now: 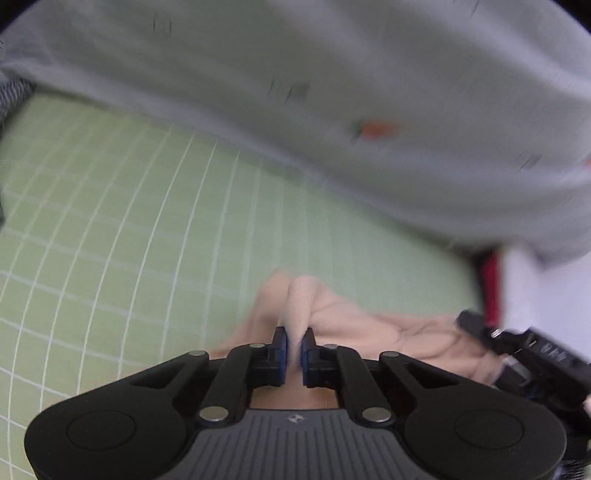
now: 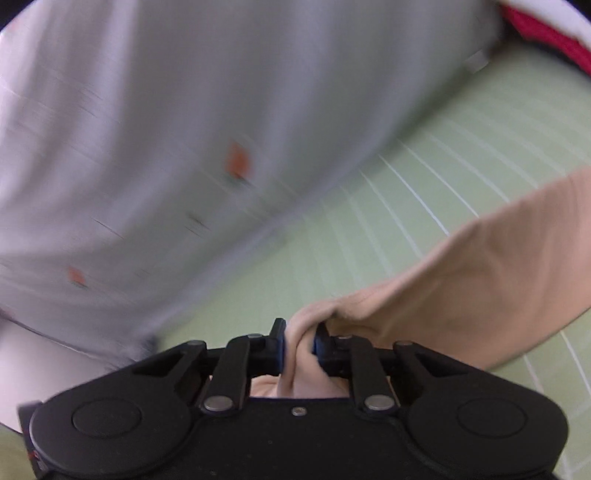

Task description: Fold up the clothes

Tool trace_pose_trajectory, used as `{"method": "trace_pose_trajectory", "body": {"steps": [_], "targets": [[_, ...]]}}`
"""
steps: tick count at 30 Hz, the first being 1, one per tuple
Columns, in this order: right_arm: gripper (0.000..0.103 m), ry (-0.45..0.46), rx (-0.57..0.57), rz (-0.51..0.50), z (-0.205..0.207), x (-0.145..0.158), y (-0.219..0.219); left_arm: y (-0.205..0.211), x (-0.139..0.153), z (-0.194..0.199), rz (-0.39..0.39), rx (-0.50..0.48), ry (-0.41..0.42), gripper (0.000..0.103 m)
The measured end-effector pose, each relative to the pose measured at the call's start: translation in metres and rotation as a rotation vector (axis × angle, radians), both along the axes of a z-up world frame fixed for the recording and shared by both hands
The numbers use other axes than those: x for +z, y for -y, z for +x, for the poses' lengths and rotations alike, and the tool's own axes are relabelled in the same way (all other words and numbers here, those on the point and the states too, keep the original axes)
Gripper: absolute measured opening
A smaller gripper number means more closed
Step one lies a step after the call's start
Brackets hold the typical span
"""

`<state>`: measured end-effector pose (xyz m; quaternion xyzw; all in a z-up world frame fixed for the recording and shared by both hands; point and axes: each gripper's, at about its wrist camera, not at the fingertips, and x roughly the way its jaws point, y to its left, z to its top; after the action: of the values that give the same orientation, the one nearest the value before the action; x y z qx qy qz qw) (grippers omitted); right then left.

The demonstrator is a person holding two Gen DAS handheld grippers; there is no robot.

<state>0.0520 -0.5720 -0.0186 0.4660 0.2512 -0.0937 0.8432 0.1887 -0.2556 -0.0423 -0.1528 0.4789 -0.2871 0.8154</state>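
Observation:
A peach-coloured garment (image 1: 354, 325) is held up over a green gridded mat (image 1: 129, 229). My left gripper (image 1: 294, 345) is shut on a bunched fold of it that pokes up between the blue pads. In the right wrist view my right gripper (image 2: 299, 339) is shut on another bunched edge of the peach garment (image 2: 480, 280), which stretches away to the right above the green mat (image 2: 424, 192). The right gripper's black body (image 1: 532, 354) shows at the right edge of the left wrist view. Both views are blurred by motion.
A person's white shirt (image 1: 332, 74) with small orange marks fills the upper part of the left wrist view, and the same white shirt (image 2: 147, 129) fills the left of the right wrist view. A red strip (image 2: 546, 33) lies at the mat's far edge.

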Motion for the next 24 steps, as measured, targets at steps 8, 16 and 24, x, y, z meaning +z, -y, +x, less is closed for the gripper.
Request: {"method": "trace_pose_trajectory", "body": {"steps": [8,16,24], "targets": [[0.02,-0.113,0.014,-0.317,-0.026,0.026,-0.019,-0.052,-0.013,-0.016,0.163,0.183,-0.011,0.008],[0.069,-0.39,0.03,-0.18,-0.048,-0.031,-0.017,-0.089,-0.06,-0.034,0.332,0.265,-0.155,0.041],[0.088,-0.336,0.014,-0.385,-0.022,-0.009,0.0,-0.06,-0.07,-0.013,0.392,0.224,-0.141,0.07]]}}
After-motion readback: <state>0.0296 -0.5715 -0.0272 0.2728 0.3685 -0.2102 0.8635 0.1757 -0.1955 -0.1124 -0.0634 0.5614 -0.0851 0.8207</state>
